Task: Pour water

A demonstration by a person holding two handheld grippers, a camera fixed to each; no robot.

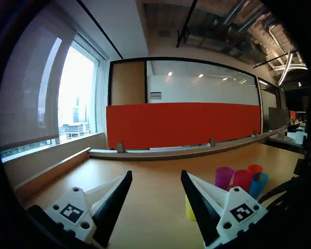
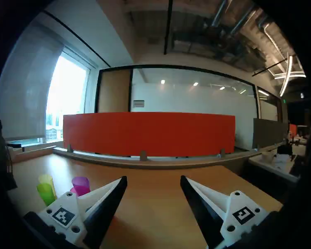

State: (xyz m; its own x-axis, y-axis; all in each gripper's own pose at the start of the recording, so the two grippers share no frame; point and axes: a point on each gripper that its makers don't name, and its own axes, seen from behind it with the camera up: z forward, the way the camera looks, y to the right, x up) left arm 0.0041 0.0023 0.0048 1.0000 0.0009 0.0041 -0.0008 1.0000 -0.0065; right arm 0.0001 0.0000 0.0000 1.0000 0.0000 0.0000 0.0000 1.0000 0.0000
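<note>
The desk [image 1: 164,164] was the largest item, a bare wooden top running back to an orange partition [image 1: 180,124], with a window [image 1: 74,99] along one side.

The left gripper [image 1: 155,173] hovered above the desk with its jaws spread wide and nothing between them. The right gripper [image 2: 153,179] was in the same condition: released, empty, and clear of the desk surface.

The task's things were small plastic cups standing upright on the desk. In the left gripper view a purple cup [image 1: 224,177], a pink cup [image 1: 242,179], an orange cup [image 1: 255,168] and a blue cup [image 1: 259,184] stood close together, off to one side of that gripper. A yellow cup [image 1: 190,211] stood nearer, partly hidden behind one finger. In the right gripper view a green cup [image 2: 44,194] stood just beside a yellow one, with a purple one near them, all well off that gripper's line.

No water could be made out, and the cups' contents could not be told.

Assessment: the task appeared not yet begun. No cup was grasped, lifted or tilted. Outstanding were choosing a cup, closing on it, carrying it over a receiving cup and pouring.
</note>
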